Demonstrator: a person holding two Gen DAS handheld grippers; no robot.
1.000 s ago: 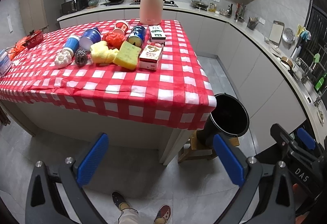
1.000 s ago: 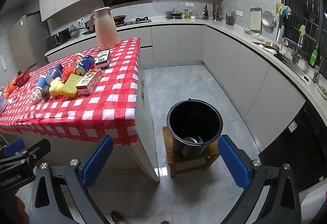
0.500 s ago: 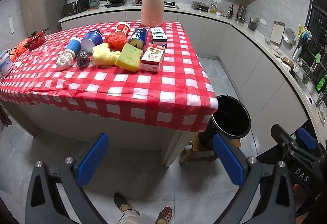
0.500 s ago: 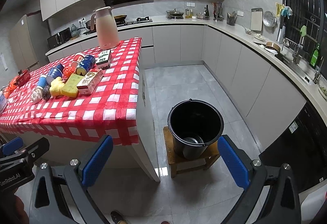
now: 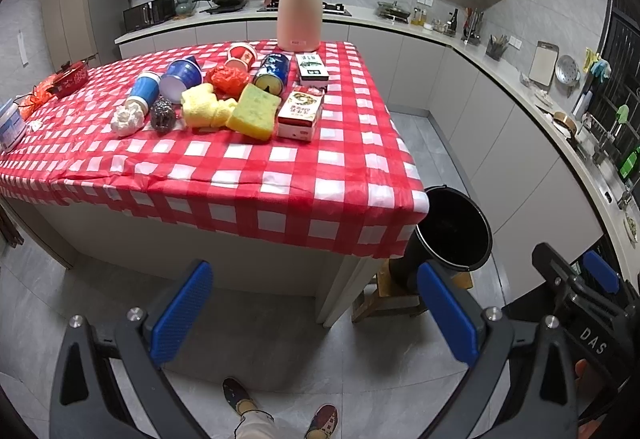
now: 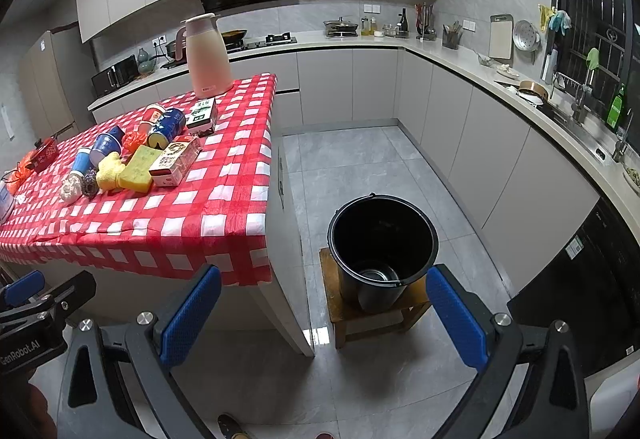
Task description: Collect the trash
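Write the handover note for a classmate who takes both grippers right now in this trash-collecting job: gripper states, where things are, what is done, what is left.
Left gripper: open, empty, short of the table.
Right gripper: open, empty, facing the black bucket on its wooden stool beside the table.
Trash all on the checked tablecloth: yellow sponge, red-and-white carton, paper cups, blue can, red wrapper.
Done: nothing picked from this pile; something metallic, unclear, lies in the bucket.
Left: bin every piece.

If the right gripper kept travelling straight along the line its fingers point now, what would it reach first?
Most likely the black bucket on the wooden stool: it sits between the open right gripper fingers, slightly right of centre. Nothing shows in between, though depth is uncertain.
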